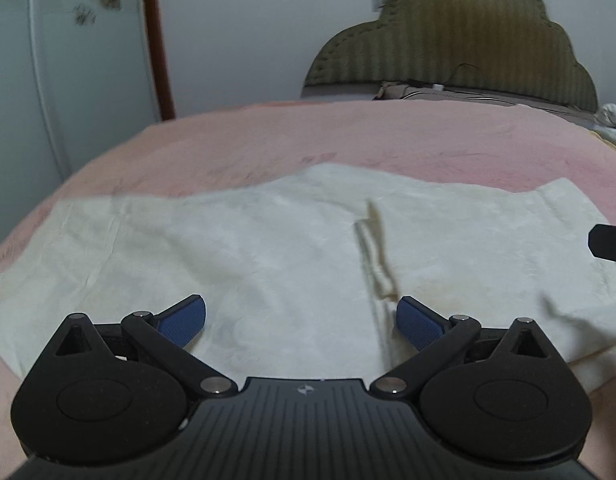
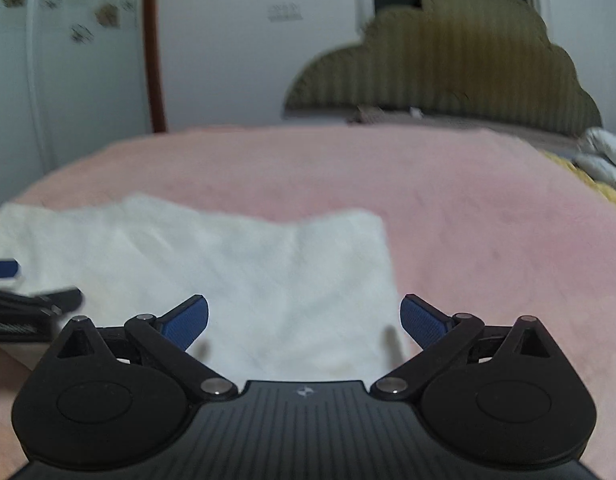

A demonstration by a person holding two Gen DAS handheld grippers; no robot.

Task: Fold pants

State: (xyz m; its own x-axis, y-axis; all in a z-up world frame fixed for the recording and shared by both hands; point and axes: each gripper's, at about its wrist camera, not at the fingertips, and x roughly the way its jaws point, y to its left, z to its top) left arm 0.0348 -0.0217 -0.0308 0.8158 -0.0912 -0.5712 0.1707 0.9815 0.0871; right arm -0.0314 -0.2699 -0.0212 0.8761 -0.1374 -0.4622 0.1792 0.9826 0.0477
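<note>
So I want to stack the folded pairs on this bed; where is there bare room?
The pink blanket lies bare right of the white pants, up to the bedding heaped at the far right, and in a band beyond the pants toward the headboard. The near left is crowded: the pants spread wide, with both open grippers over them.

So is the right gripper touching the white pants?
Apart. The right wrist view shows the right gripper open above the pants, its fingertip shadows falling separately on the cloth.

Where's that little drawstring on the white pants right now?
In the left wrist view, the drawstring lies on the white pants spread over the pink blanket, just right of centre, slightly beyond the right-hand blue finger of the left gripper.
</note>
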